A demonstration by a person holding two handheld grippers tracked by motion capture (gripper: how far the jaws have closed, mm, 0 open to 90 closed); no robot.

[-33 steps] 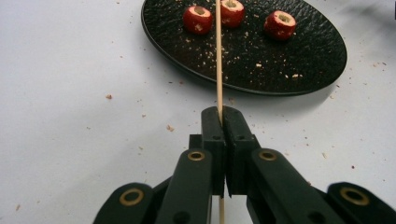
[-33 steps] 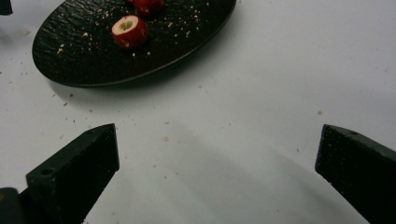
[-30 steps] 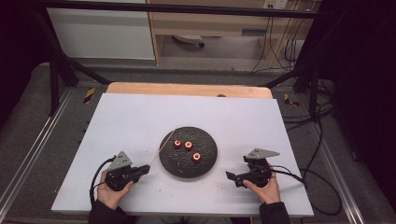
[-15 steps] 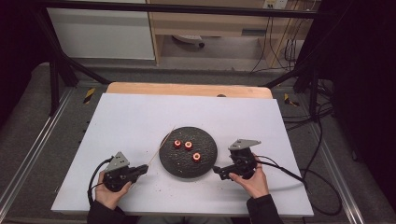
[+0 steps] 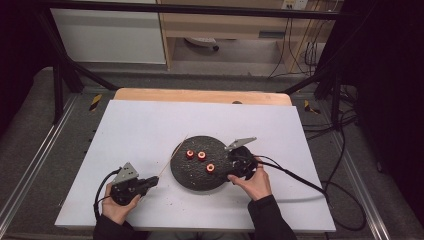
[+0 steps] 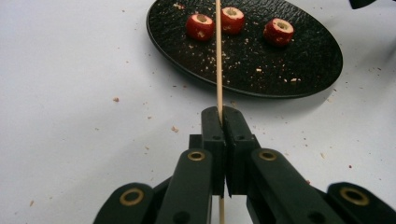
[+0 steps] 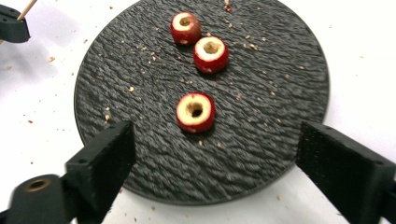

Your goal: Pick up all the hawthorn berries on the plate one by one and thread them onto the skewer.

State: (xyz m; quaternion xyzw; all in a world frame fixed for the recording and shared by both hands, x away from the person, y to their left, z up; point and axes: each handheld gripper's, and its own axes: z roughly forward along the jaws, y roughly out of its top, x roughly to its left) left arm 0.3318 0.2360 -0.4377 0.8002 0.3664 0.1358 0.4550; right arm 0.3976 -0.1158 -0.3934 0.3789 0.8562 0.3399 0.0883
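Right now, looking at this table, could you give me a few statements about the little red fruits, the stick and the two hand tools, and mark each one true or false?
1. Three cored red fruit pieces lie on the black plate. True.
2. The left gripper has its jaws shut on a thin wooden skewer. True.
3. A fruit piece is already threaded on the skewer. False: the skewer is bare and all three pieces lie on the plate.
4. The right gripper holds a fruit piece. False: its jaws stand wide apart over the plate's near edge, with the nearest piece beyond them, untouched.
5. The plate sits on a white table top scattered with crumbs. True.
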